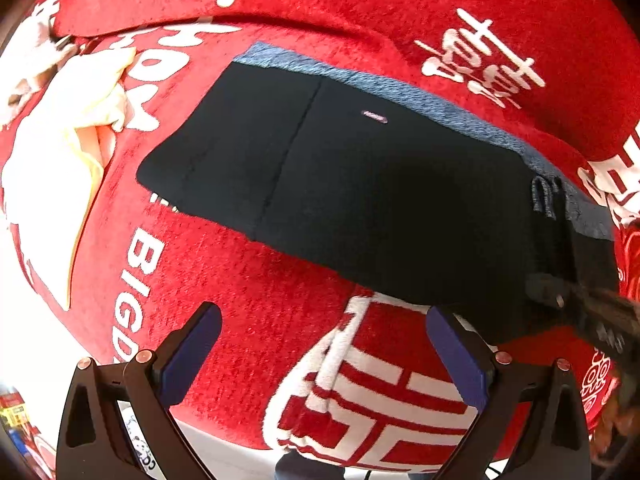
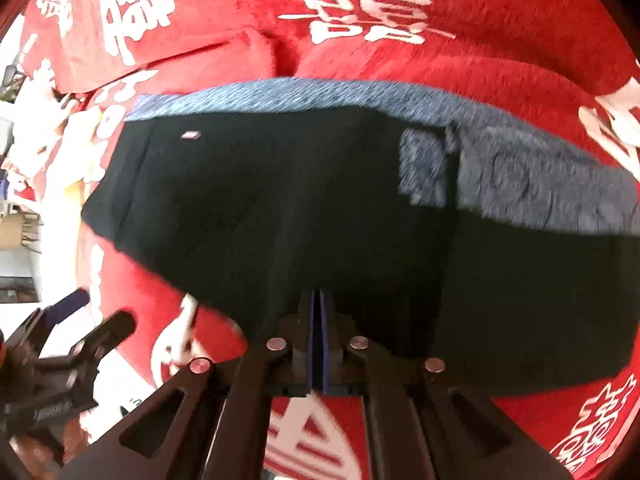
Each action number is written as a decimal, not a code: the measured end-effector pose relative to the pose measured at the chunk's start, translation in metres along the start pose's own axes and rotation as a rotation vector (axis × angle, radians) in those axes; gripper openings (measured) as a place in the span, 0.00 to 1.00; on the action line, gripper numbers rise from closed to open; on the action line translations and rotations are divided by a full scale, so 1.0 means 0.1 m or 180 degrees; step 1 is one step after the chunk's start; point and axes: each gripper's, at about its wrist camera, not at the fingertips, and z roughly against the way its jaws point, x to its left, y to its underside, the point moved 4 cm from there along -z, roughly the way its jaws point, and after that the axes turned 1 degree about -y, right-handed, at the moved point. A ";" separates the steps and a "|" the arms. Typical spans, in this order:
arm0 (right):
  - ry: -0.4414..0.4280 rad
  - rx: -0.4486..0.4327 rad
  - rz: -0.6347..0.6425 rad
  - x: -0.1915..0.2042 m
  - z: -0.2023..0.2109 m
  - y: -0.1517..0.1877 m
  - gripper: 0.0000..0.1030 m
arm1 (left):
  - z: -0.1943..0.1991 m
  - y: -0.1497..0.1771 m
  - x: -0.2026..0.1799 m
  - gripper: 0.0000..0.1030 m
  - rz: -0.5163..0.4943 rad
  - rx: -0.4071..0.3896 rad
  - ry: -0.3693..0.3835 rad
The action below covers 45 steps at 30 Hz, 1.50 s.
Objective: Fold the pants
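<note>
In the left wrist view, the left gripper (image 1: 322,344) points down at the red cloth (image 1: 248,280), its two blue-padded fingers (image 1: 192,356) spread wide at the bottom of the frame with only cloth between them. The tip of its right-hand finger sits close to the near edge of the pants (image 1: 360,184) without clearly touching it. The right gripper (image 1: 560,300) comes in blurred from the lower right edge of that frame, with its tip at the dark hem.

In the right wrist view, the right gripper (image 2: 319,304) also points steeply down. Its jaws stand pressed together at bottom centre, the blue pads meeting in a thin line, and the lower edge of the pants (image 2: 300,216) runs right at the fingertips. Whether fabric is actually pinched between the pads cannot be told. The left gripper (image 2: 80,320) shows at the lower left of this frame, open.

There is one pair of pants, black, lying flat and already folded into a compact oblong across the middle of both frames. A blue-grey fleecy lining (image 2: 520,168) shows along its upper edge and widens toward the right. A seam line crosses the dark panel, and a small pale label (image 1: 375,117) sits above centre.

The red cloth, printed with white characters, covers the surface. One pale yellow-white cloth (image 1: 80,128) lies crumpled at the left edge of the left wrist view. Two grippers are visible in all.
</note>
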 end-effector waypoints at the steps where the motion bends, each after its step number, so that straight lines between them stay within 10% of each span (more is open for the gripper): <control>1: 0.0024 -0.0002 0.0054 0.02 0.04 0.05 0.27 | -0.01 0.00 0.03 1.00 0.0038 0.0005 0.0002; 4: 0.0056 -0.0059 0.0086 0.02 0.14 0.12 0.54 | -0.01 -0.01 0.07 1.00 0.0090 -0.0010 0.0011; 32: 0.0112 0.0115 0.0048 0.06 -0.21 0.16 0.75 | -0.12 -0.06 0.25 1.00 0.0143 0.0030 0.0043; 45: 0.0081 0.0091 0.0078 0.06 -0.22 0.16 0.76 | -0.35 -0.32 0.84 1.00 0.0942 -0.0224 0.1180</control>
